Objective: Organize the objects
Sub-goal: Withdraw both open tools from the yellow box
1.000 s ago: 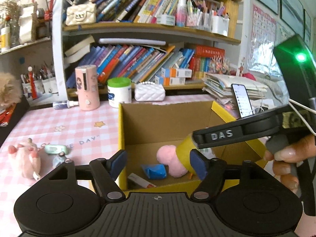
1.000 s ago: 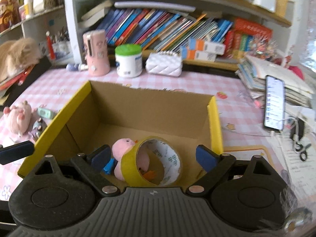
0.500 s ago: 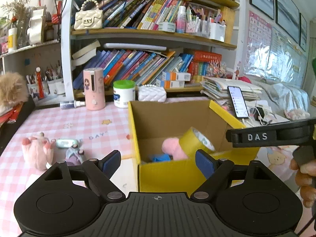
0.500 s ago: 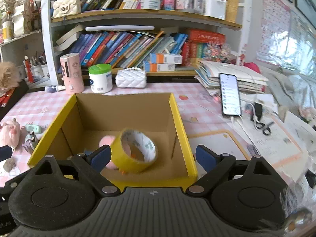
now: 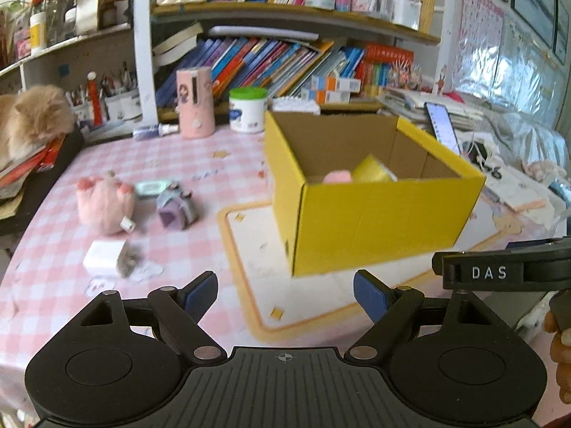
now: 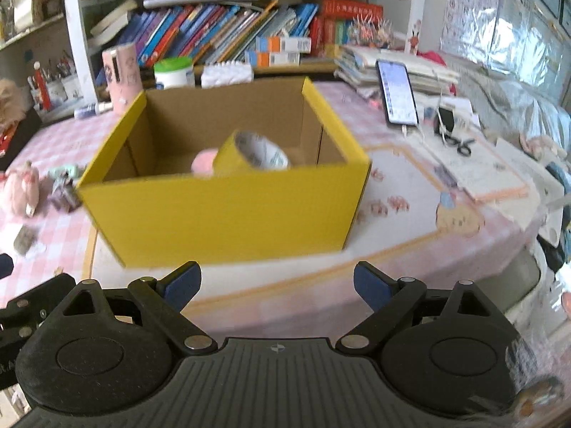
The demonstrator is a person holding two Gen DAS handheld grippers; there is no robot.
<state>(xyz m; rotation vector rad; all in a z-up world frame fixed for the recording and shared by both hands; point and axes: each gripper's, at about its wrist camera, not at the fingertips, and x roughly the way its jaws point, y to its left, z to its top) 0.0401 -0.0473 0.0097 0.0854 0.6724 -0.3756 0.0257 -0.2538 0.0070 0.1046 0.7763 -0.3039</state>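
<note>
A yellow cardboard box [image 5: 374, 221] [image 6: 228, 210] stands on the pink checked table. Inside it lie a yellow tape roll [image 6: 255, 153] [image 5: 373, 171] and a pink plush ball [image 6: 203, 162] [image 5: 337, 177]. My left gripper [image 5: 285, 294] is open and empty, low over the table in front of the box. My right gripper [image 6: 277, 283] is open and empty, in front of the box's near wall. Left of the box lie a pink plush toy [image 5: 103, 201], a small purple toy [image 5: 176, 207], a green case [image 5: 150, 188] and a white cube [image 5: 103, 258].
A pink cylinder [image 5: 195, 101], a green-lidded jar [image 5: 248, 108] and a white quilted bag [image 6: 226, 75] stand behind the box, before bookshelves. A phone [image 6: 396, 92], papers and scissors [image 6: 460, 144] lie to the right. A cat [image 5: 28, 121] rests at far left.
Both grippers pulled back and away from the box. The tape roll left the right gripper's open jaws and now rests in the box beside the pink ball.
</note>
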